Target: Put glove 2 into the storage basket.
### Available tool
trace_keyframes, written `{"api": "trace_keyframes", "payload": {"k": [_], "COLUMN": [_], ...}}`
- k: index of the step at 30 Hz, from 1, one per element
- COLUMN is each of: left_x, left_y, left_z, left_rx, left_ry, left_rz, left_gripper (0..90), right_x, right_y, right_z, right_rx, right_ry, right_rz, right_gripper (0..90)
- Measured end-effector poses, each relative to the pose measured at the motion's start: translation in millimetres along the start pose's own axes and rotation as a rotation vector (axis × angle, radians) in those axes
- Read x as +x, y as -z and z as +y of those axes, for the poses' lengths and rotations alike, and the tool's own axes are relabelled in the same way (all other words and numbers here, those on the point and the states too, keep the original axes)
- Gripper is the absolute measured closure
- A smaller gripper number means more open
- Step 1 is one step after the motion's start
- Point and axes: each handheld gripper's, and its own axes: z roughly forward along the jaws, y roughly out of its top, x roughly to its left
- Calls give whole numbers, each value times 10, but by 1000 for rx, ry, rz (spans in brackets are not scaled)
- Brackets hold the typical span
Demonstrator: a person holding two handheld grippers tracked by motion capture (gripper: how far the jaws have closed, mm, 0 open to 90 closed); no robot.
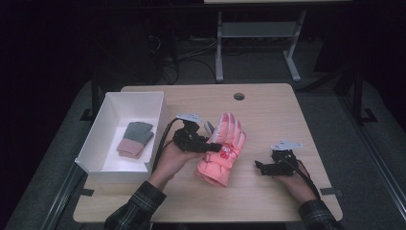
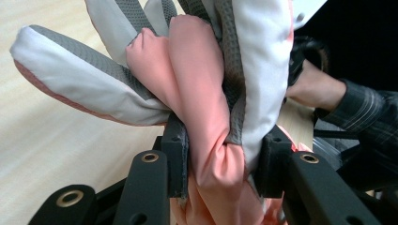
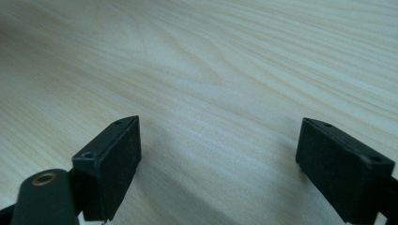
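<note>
A salmon-pink padded glove point(image 1: 224, 149) with grey and white palm panels is held at the table's middle, fingers pointing away. My left gripper point(image 1: 214, 147) is shut on its side; in the left gripper view the pink and grey fabric point(image 2: 213, 117) is bunched tight between the two black jaws. My right gripper point(image 1: 261, 167) rests low over bare wood to the right of the glove. Its jaws stand wide apart with nothing between them point(image 3: 218, 154).
A white open box point(image 1: 125, 132) stands at the table's left, holding a grey and pink knit glove point(image 1: 135, 139). A round cable hole point(image 1: 239, 96) lies near the far edge. Bare wood point(image 1: 268, 124) spreads to the right and behind the pink glove.
</note>
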Motion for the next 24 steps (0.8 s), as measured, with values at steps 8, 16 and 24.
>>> {"api": "trace_keyframes", "payload": {"k": [8,16,24], "left_x": [-67,-83,-31], "left_y": [277,682,1224], "left_z": [196,398,570], "left_rx": [-11,-34,-74], "left_ry": [-31,-35,-13], "left_rz": [47,79,125], "left_gripper": [624,624,623], "right_x": [0,-3,-4], "right_y": [-7,-7,-9], "right_z": [2,4,5], "right_rx": [-2,1,2], "right_ry": [-3,-2,-3], "right_rz": [2,0,-3], "right_gripper": [126,123,119]}}
